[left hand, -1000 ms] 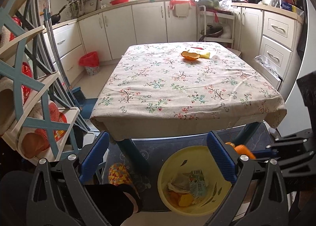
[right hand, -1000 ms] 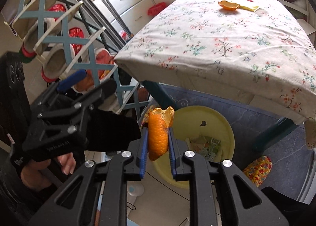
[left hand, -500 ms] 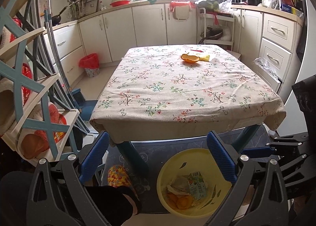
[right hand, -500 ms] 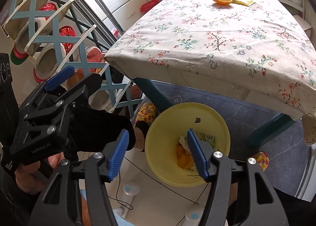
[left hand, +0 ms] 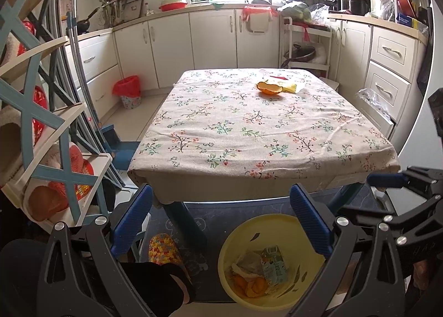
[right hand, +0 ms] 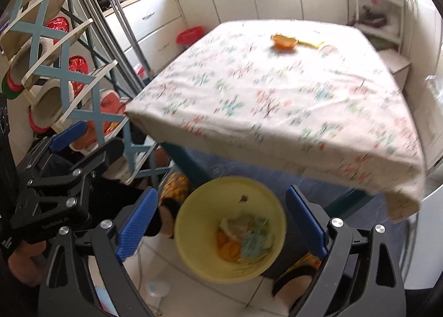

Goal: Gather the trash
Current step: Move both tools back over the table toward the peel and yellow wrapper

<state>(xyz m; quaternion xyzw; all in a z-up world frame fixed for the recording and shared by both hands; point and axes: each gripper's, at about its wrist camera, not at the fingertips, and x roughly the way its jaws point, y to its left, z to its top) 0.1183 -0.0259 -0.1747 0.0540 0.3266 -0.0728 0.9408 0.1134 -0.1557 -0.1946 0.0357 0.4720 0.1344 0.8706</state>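
A yellow bin stands on the floor in front of the table and holds orange peels, a small carton and paper; it also shows in the right wrist view. An orange peel and a yellow wrapper lie at the far side of the flowered tablecloth; the peel also shows in the right wrist view. My left gripper is open and empty, low before the table. My right gripper is open and empty above the bin.
A blue and white shoe rack with slippers stands at the left. A red-lined small bin sits by the white cabinets. A mop pole leans at the left. A wire cart stands behind the table.
My right gripper opened and dropped the orange peel into the yellow bin, then opened wider and tilted up a little. My left gripper has hardly moved.
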